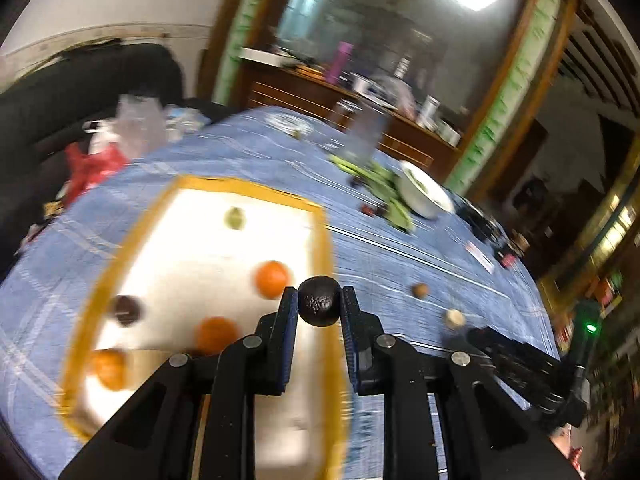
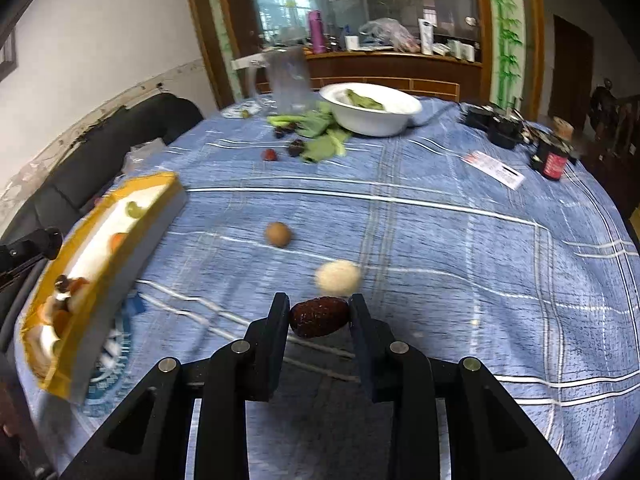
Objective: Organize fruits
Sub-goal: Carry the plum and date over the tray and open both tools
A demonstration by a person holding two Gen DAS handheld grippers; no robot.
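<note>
left wrist view: no writing can be read; the card on the cloth is blurred. motion blur smears the tray and the oranges in it. the left gripper tilts downward over the tray's right rim, clamped on a dark round fruit. the right gripper shows only in part at the right edge.

right wrist view: print on the card and the bottle label is too small to read. the tray is cut off at left, contents blurred. the right gripper points down at the cloth, pinching a dark red date; a pale fruit and a brown fruit lie beyond.
</note>
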